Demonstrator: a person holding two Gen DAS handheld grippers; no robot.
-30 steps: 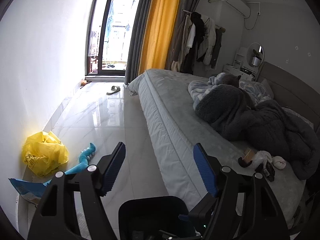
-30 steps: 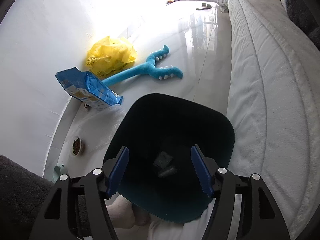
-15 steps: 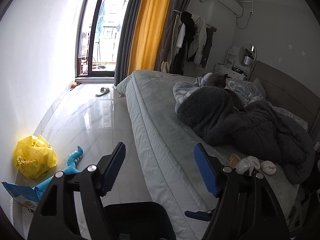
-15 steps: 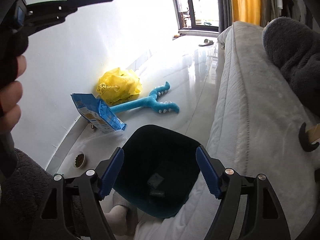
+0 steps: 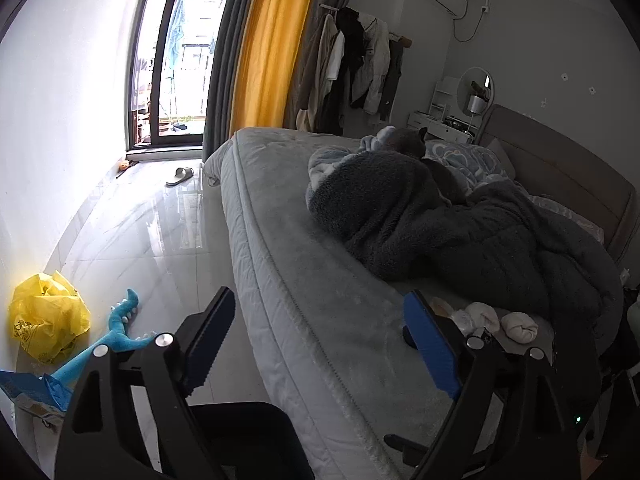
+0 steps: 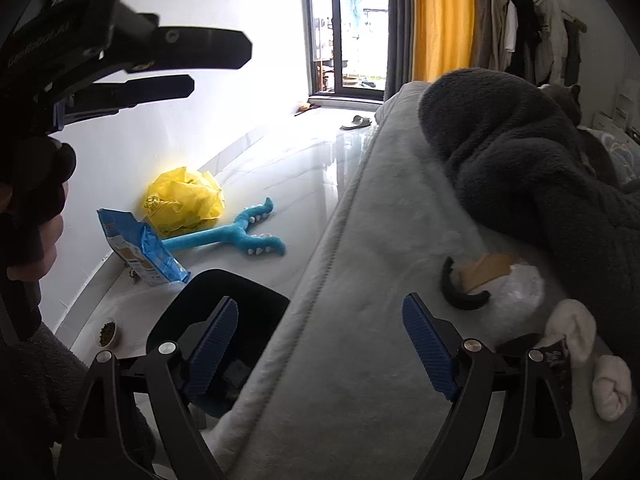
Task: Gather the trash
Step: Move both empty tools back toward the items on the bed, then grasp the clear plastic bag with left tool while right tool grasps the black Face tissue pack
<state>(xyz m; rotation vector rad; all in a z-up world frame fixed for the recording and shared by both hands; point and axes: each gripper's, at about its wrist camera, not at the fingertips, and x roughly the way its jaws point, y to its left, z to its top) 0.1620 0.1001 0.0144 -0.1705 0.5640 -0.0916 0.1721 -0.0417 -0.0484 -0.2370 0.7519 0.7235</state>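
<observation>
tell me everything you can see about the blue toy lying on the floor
The blue plush toy looks soft, with a long straight stem that forks into two curved prongs edged with small white teeth. It lies flat on the glossy white floor between wall and bed. Its stem end runs under the blue snack bag, beside the crumpled yellow plastic bag. No gripper touches it.

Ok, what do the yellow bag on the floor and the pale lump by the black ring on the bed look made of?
Yellow bag: thin glossy plastic film, judging by its sharp crinkles and printing. Pale lump: probably crumpled clear plastic wrap, translucent with a faint shine; could be something else.
</observation>
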